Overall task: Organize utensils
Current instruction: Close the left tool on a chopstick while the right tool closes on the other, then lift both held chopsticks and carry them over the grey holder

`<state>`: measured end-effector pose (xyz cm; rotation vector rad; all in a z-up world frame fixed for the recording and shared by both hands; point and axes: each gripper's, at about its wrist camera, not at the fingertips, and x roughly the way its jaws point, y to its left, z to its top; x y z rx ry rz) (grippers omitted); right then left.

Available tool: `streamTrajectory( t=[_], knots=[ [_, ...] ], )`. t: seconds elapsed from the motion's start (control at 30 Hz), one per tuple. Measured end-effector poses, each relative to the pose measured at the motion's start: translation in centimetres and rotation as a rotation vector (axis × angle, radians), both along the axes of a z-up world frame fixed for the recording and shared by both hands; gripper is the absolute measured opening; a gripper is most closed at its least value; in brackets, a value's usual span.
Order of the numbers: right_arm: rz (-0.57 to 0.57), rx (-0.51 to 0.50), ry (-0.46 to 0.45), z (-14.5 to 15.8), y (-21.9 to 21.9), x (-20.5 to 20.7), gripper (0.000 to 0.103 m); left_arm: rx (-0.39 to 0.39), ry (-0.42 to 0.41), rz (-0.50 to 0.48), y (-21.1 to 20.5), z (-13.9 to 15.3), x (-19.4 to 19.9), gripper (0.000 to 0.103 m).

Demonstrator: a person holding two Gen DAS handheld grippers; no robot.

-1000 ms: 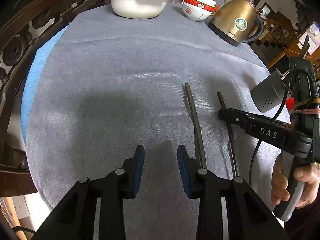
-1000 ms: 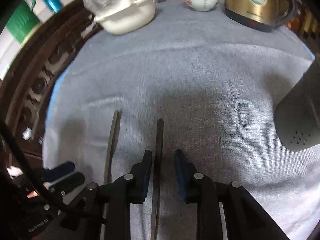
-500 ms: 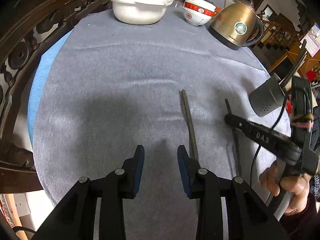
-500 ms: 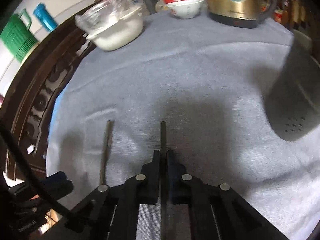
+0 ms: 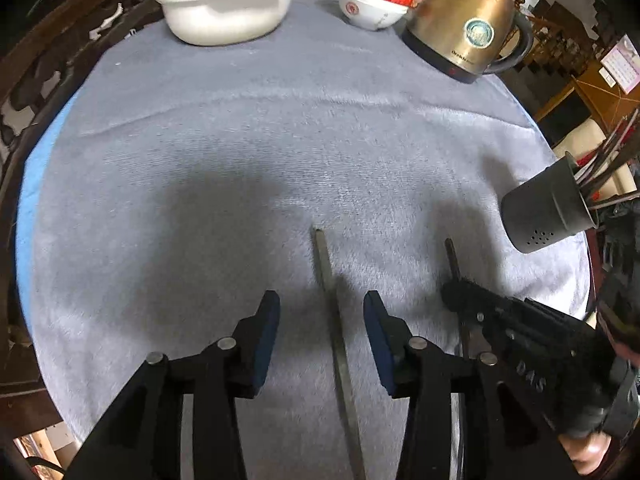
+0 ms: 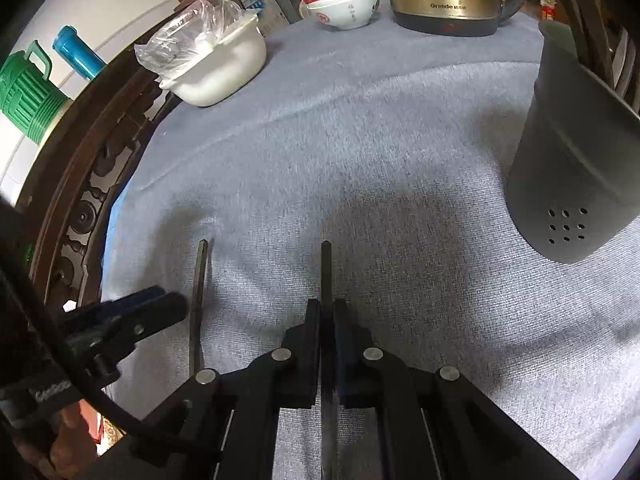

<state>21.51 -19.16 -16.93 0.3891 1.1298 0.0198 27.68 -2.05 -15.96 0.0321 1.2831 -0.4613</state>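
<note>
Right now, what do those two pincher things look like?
Both are black. The left gripper has two angled fingers with blue pads and silver screws. The right gripper is built the same, with white letters "DAS" on its side in the left view. A black cable runs beside them.

Two chopsticks lie side by side on a cloth-covered table [image 5: 280, 128]: the left chopstick [image 5: 332, 304], the right chopstick [image 5: 451, 258]. An utensil holder [image 5: 544, 208] stands further right. Behind are a basin [image 5: 224, 16], stacked bowls [image 5: 374, 0], and a kettle [image 5: 464, 28].
</note>
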Motion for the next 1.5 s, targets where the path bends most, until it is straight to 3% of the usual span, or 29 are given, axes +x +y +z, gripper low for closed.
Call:
streamTrajectory(
  t=[0.23,0.27,0.3,0.37,0.53,0.63,1.0,1.23,1.5],
  knots=[
    [0.029,0.003,-0.003,-0.1,-0.1,0.1,0.008,-0.012,0.035,0.009,-0.4,-1.2,1.1,0.044],
    [0.025,0.006,-0.005,-0.1,-0.1,0.1,0.008,-0.010,0.031,0.008,-0.5,-1.2,1.1,0.040],
    [0.023,0.007,-0.007,-0.1,-0.1,0.1,0.008,-0.016,0.034,0.001,-0.7,-1.3,1.1,0.024],
    [0.028,0.009,-0.018,0.0,0.1,0.0,0.006,-0.017,0.044,0.000,-0.9,-1.5,1.2,0.009],
    [0.058,0.023,-0.114,1.7,0.8,-1.3,0.006,-0.038,-0.019,0.010,-0.8,0.1,0.2,0.008],
    [0.086,-0.007,-0.209,4.1,1.1,-2.6,0.006,-0.068,-0.067,0.022,-0.3,2.4,-0.7,0.007],
    [0.076,0.066,-0.550,12.3,-0.8,-8.8,0.006,-0.172,-0.283,0.001,0.6,12.2,-6.5,0.006],
    [0.008,0.073,-0.691,16.0,-3.3,-12.6,0.006,-0.209,-0.383,-0.021,-0.1,16.4,-9.2,0.006],
    [-0.104,0.020,-0.773,18.7,-7.7,-16.0,0.006,-0.226,-0.477,-0.055,-2.1,19.9,-11.1,0.006]
  ],
)
